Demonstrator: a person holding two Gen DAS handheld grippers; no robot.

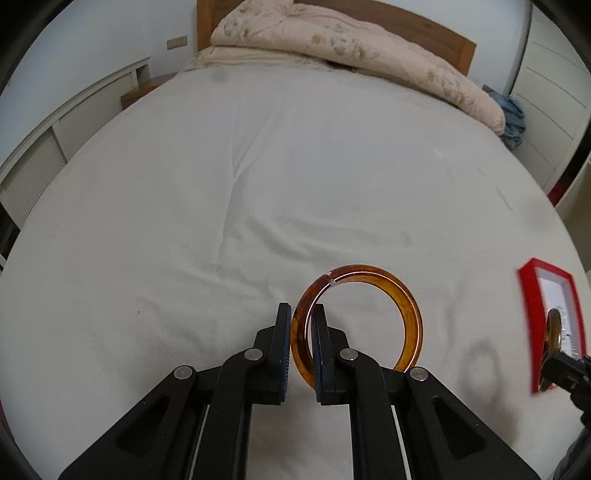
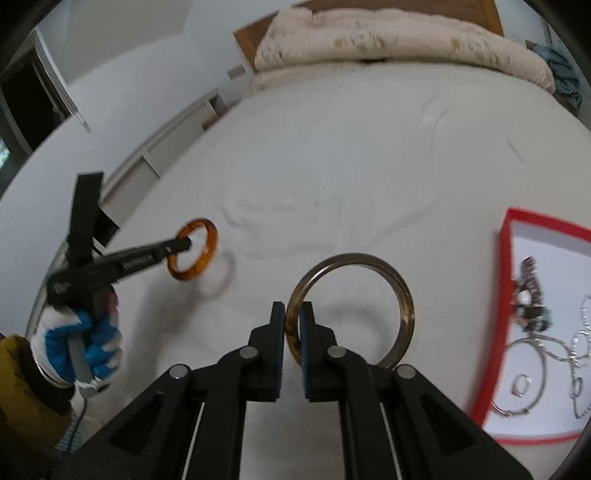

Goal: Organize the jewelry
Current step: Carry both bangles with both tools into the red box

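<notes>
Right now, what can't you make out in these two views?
- Red box, left wrist view: cut off by the frame edge; right gripper covers its contents.
- Jewelry in the box, right wrist view: blurred, tangled; pieces indistinguishable.
- Amber bangle, left wrist view: the clamped part hidden behind left gripper fingers.

A white sheet (image 1: 295, 184) covers the bed, creased down its middle. A floral cream quilt (image 1: 354, 51) lies bunched against the wooden headboard (image 1: 436, 33), with blue cloth (image 1: 513, 114) (crumpled) beside its end. White cabinets (image 1: 74, 122) line the wall.
</notes>
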